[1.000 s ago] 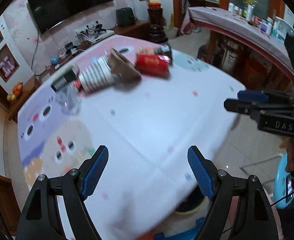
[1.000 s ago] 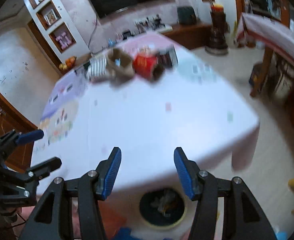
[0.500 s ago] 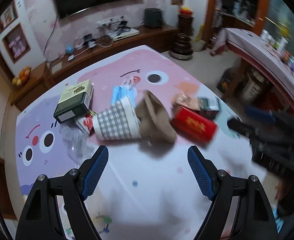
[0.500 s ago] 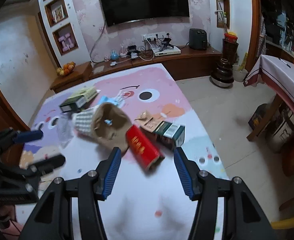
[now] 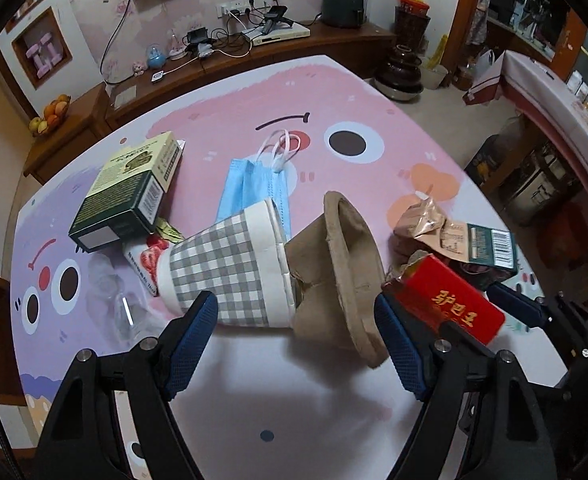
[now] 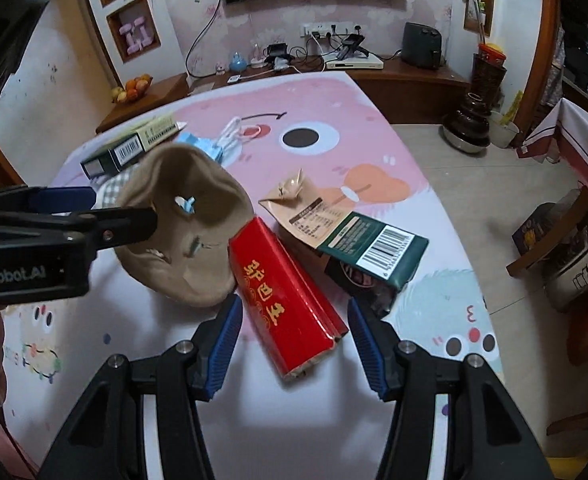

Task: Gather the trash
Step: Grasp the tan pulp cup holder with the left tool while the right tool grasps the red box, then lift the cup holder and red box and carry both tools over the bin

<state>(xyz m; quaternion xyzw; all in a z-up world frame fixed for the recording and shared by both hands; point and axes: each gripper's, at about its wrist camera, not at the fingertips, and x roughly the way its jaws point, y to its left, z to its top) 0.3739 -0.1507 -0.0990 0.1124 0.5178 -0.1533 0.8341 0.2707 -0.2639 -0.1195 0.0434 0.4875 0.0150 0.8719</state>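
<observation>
left gripper (image 5: 296, 342) released, jaws just narrowing, pads clear of checked cup (image 5: 223, 270) and pulp tray (image 5: 342, 276) at 12 o'clock. right gripper (image 6: 291, 334) released, straddling red box (image 6: 283, 294), untouched, on table (image 6: 374, 128).

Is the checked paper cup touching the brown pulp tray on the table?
Touching. The left wrist view shows the checked paper cup lying on its side with its rim end pushed into the brown pulp tray, no gap between them.
</observation>
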